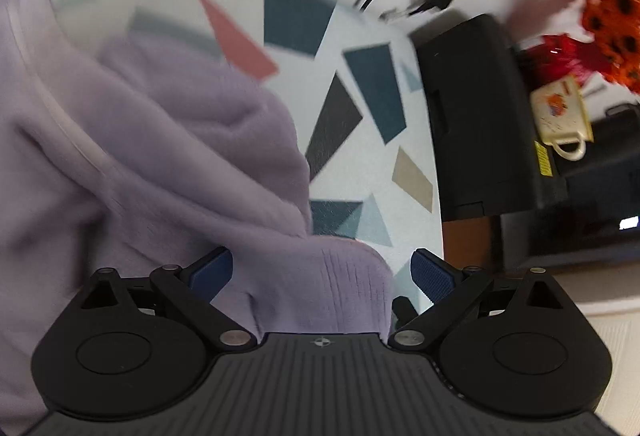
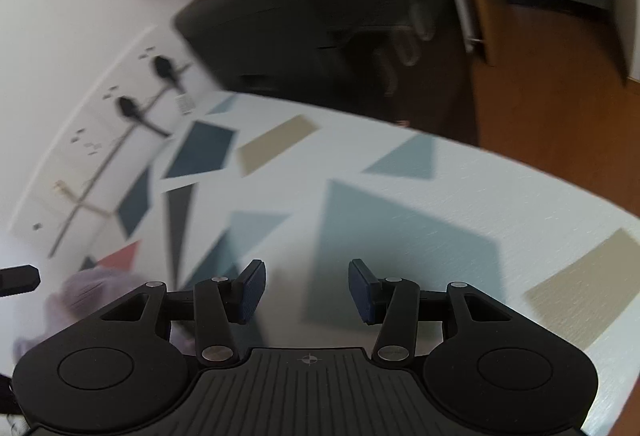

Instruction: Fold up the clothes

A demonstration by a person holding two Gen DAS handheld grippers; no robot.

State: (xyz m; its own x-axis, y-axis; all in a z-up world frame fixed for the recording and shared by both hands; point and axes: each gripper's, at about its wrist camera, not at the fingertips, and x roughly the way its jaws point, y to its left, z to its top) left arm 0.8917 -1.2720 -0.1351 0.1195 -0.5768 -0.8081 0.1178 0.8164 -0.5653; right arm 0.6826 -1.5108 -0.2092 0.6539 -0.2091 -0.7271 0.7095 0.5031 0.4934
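Left wrist view: the left hand-held gripper [image 1: 322, 272] is seen spread wide, lilac garment [image 1: 160, 156] bunched between its fingers on the patterned counter [image 1: 360, 36]. Right wrist view: the right hand-held gripper [image 2: 307, 290] is spread, nothing gripped, above the counter [image 2: 400, 176]; the garment [image 2: 80, 296] is glimpsed at lower left.

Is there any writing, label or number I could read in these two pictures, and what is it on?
No text is readable.
Yellow sticker on the black box: print too blurred.
Cream mug: painted decoration only, no words visible.
White tag by the wall plugs: too small and blurred.
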